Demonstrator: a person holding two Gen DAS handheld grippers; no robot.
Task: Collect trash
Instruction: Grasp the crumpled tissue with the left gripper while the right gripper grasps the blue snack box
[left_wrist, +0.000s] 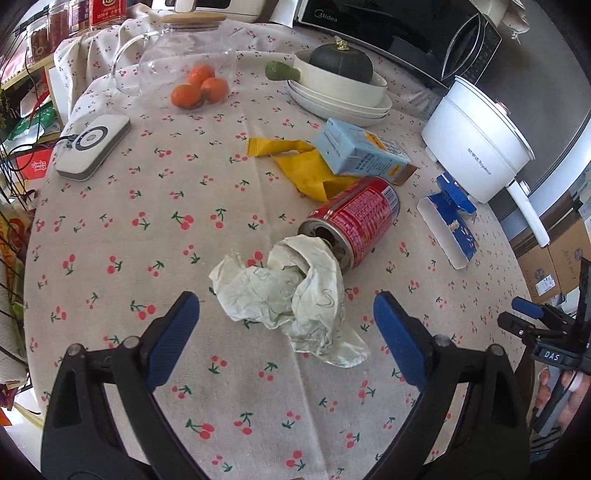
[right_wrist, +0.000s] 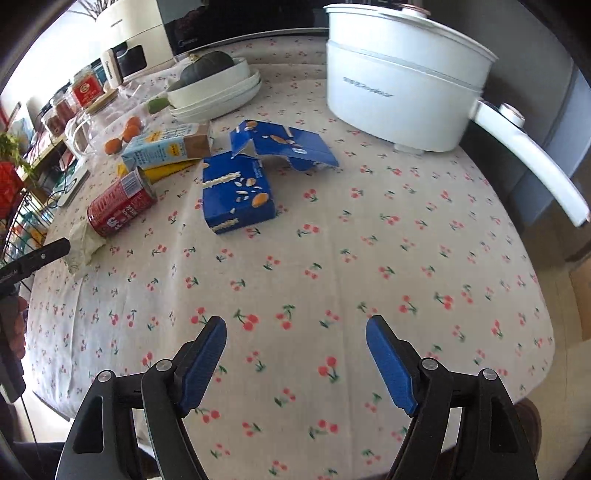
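In the left wrist view I see my left gripper (left_wrist: 286, 315) hanging over the table (left_wrist: 122, 236) near its front edge, with the jaws spread wide and nothing between the blue pads. Just ahead of them lies a crumpled paper (left_wrist: 291, 301), and its far end touches the open mouth of a red can (left_wrist: 352, 219) that lies on its side. Behind the can there is a yellow wrapper (left_wrist: 306, 170), and a light blue carton (left_wrist: 360, 151) rests partly on it. A torn blue box (left_wrist: 448, 221) lies toward the right edge, near the white electric pot (left_wrist: 476, 144). At the far right edge of this view my right gripper (left_wrist: 526, 314) shows beside the table, with a hand (left_wrist: 557, 398) below it. In the right wrist view my right gripper (right_wrist: 295, 350) is over a bare part of the table (right_wrist: 424, 236) at the front edge, jaws spread and holding nothing. The torn blue box (right_wrist: 238, 194) lies well ahead of it toward the middle, the red can (right_wrist: 122, 206) and the crumpled paper (right_wrist: 83, 245) are toward the left edge, and the white electric pot (right_wrist: 399, 92) stands at the far right corner.
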